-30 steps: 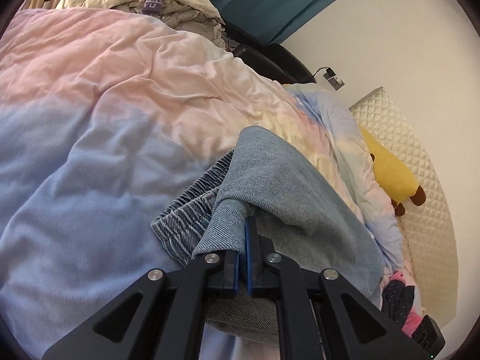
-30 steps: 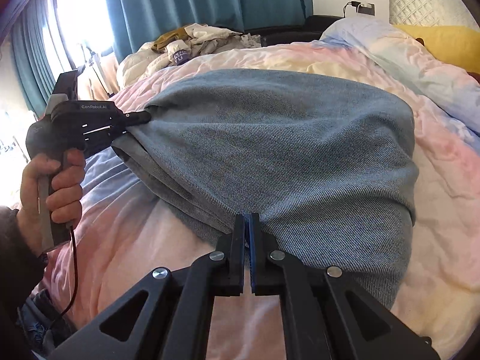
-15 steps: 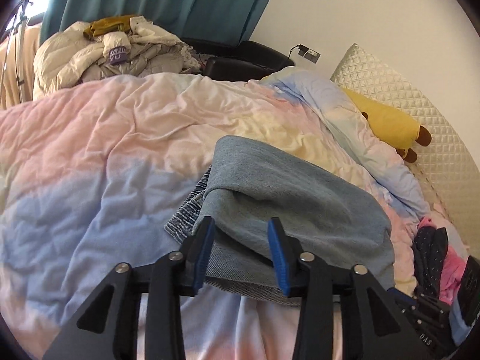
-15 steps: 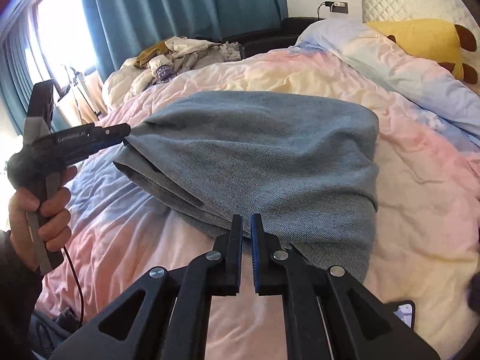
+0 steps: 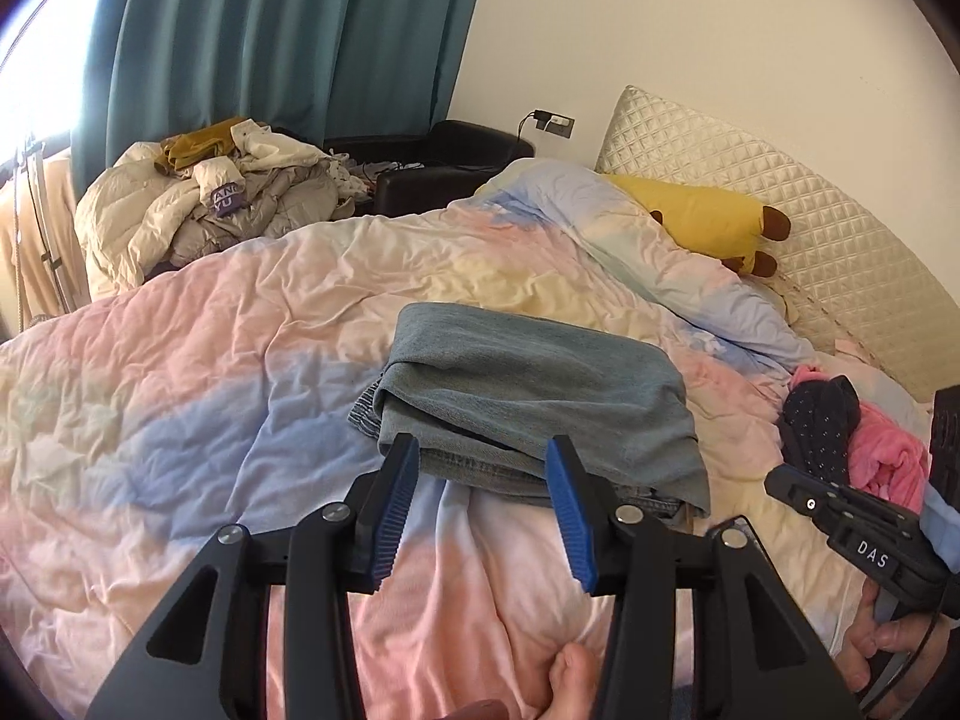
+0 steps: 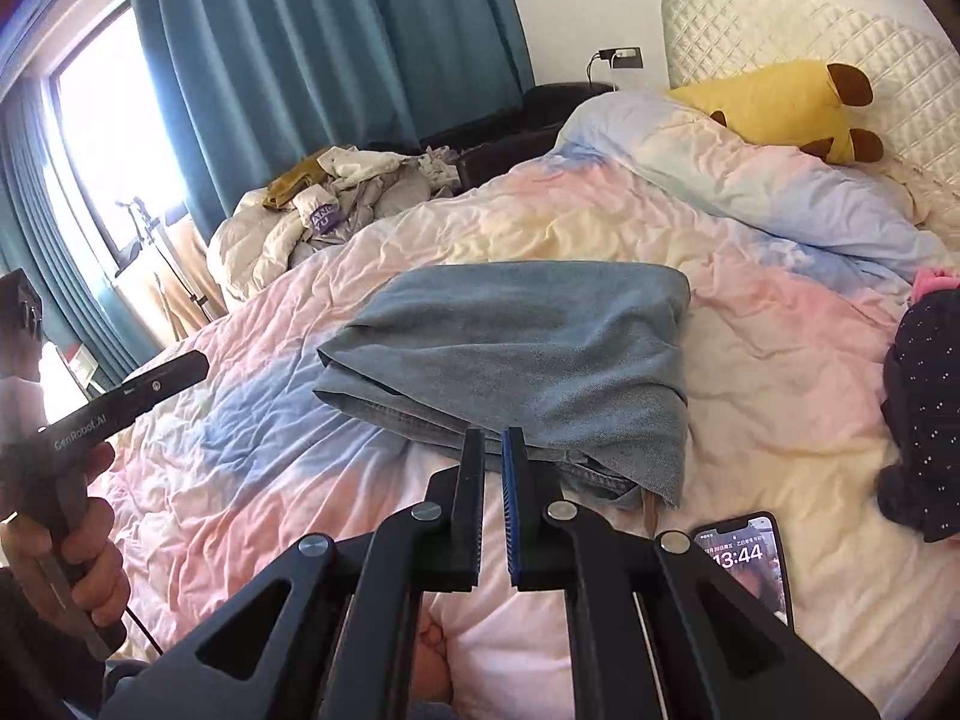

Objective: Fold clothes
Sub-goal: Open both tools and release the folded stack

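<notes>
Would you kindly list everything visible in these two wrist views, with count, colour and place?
folded jeans: one, blue-grey, middle of the bed.
duvet: one, pink, blue and yellow, covering the bed.
plush toy: one, yellow with brown tips, by the headboard.
headboard: one, cream quilted, against the wall.
clothes pile: one, cream and grey, beyond the bed.
curtains: teal, by the window.
dark garment: one, navy dotted, right of the jeans.
pink garment: one, beside the dark garment.
phone: one, screen lit, near bed edge.
left claw: open, empty.
right claw: shut, empty.
</notes>
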Demonstrator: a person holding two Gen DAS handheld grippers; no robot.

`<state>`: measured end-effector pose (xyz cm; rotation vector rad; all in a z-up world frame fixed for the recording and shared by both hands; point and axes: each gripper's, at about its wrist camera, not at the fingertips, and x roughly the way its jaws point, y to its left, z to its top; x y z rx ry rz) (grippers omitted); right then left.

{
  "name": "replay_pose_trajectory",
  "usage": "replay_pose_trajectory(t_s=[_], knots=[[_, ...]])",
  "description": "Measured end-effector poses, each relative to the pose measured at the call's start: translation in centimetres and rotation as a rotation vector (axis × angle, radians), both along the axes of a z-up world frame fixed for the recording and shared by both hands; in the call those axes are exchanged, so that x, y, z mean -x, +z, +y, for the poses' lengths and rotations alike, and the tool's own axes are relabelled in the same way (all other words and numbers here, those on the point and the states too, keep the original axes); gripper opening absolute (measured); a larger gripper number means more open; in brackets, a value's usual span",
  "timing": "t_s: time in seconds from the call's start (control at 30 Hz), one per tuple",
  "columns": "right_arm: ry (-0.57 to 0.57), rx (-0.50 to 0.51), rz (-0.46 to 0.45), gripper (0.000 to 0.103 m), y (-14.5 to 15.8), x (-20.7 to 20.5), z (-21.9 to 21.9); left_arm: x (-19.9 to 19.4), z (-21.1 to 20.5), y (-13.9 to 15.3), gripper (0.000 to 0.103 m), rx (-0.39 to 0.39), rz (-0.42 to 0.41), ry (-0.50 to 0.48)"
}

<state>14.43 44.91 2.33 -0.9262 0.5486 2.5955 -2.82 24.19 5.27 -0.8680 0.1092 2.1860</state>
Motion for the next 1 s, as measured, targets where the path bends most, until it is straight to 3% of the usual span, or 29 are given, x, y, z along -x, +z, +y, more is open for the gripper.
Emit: replay_pose_trajectory(t_s=[0.27, 0.5, 0.67, 0.8, 1.0], knots=[[-0.021, -0.014, 0.060, 0.006, 3.5, -2.9, -3.7, -4.8, -2.5, 2.2, 0.045, 0.006, 0.043, -0.025], [-0.037, -0.032, 0.073, 0.009, 4.3, -3.8, -5.7, -6.3, -4.1, 2.0, 0.045, 0.013, 0.070, -0.038], [-0.023, -0.035, 0.064, 0.011, 3.8, -2.4, -5.7, -4.5, -5.3, 0.6, 0.045, -0.025, 0.037, -0.035], [-0.002, -0.040, 0.054, 0.014, 3.4, -0.6, -5.1, -1.1, -5.8, -1.4, 0.045, -0.073, -0.045, -0.025], [0.139, -0.016, 0.003, 0.030, 2.2, 5.8, -3.2, 4.7, -5.1, -4.7, 0.045, -0.110, -0.124, 0.020]])
